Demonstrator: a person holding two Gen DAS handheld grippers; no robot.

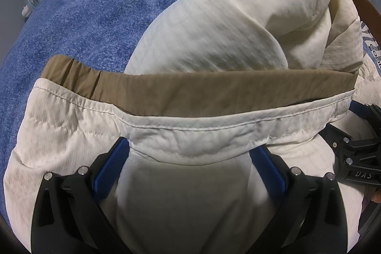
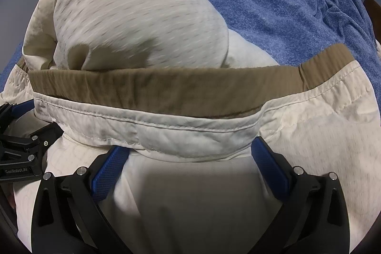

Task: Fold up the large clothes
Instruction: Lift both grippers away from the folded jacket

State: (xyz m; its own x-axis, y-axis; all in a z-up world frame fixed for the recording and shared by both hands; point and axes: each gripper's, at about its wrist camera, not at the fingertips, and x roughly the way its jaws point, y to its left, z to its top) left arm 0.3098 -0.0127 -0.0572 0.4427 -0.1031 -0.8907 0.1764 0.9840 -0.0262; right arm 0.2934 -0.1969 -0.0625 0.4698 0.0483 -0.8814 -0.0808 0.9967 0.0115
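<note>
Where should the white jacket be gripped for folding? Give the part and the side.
Grip the stitched hem of the jacket, just below its tan band, coming from the near side, where the left tool and right tool point. That edge runs flat and doubled across both views; the body beyond bulges too thick to pinch.

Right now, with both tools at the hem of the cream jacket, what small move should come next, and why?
Probably carry the tan-lined hem forward over the bunched cream quilted jacket and lay it down. Both the left tool and the right tool have that edge draped over their spread fingers, lifted above the blue fleece blanket, with the jacket's bulk lying just ahead.
</note>
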